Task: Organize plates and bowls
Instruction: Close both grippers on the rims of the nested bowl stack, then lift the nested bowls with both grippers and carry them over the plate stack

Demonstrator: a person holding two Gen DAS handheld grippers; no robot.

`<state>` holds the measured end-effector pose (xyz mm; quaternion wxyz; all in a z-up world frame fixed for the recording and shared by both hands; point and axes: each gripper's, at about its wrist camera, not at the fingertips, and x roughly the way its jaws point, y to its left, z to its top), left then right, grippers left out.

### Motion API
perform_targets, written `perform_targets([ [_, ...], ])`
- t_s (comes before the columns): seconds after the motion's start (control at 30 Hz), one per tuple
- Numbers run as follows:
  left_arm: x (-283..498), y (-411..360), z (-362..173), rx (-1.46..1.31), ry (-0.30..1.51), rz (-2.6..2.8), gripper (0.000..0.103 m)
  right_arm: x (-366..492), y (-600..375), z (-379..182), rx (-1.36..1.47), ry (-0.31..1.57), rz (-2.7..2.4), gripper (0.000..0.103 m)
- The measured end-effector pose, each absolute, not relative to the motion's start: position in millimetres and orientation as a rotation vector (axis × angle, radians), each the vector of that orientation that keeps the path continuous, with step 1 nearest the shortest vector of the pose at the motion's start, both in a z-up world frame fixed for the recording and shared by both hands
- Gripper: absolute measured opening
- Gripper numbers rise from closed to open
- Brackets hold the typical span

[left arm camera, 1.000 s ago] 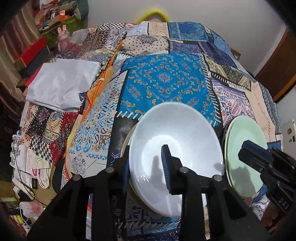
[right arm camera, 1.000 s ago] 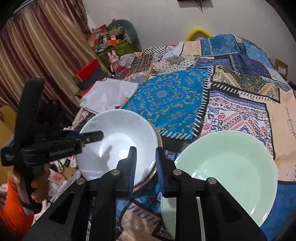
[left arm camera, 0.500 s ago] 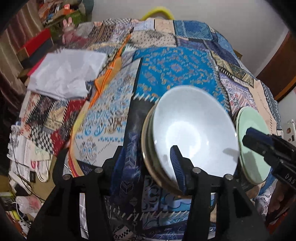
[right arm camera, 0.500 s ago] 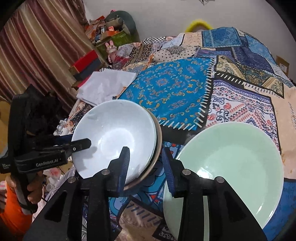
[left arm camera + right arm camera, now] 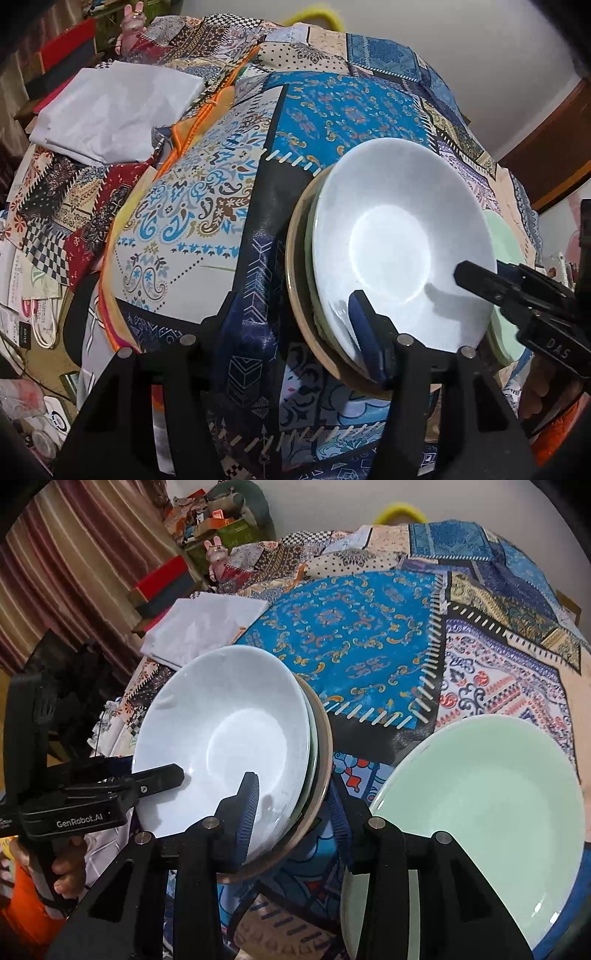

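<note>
1. White bowl sits on top of a stack: a greenish dish, then a tan plate at the bottom, all on the patchwork cloth.
2. Left gripper: jaws just opened further, abt half wide, straddling the stack's near rim; pads not pressing.
3. Right gripper: jaws just opened further, still narrow, straddling the stack's right rim; no squeeze visible.
4. Green plate lies empty, just right of the right gripper.
5. Folded white cloth far left, beyond the left gripper.

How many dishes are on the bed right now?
4 visible: a white bowl on top of a stack, a greenish dish and a tan plate beneath it, and a mint plate alongside. More may be hidden in the stack.
</note>
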<state>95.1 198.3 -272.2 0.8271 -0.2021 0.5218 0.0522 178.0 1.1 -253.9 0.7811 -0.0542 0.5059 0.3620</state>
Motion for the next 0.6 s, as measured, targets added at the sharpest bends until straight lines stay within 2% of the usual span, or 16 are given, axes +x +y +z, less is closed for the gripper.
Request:
perform_targets([
  [0.37, 105, 184, -275, -0.370, 1.116, 0.100, 0.046, 180, 13, -267, -0.134, 1.124, 0.773, 0.036],
  [0.43, 107, 183, -275, -0.380, 1.118, 0.079, 0.035, 178, 13, -267, -0.142, 1.112, 0.773, 0.036],
  [0.6, 110, 180, -272, -0.378, 1.113, 0.100, 0.035, 179, 13, -266, -0.127, 1.115, 0.764, 0.033],
])
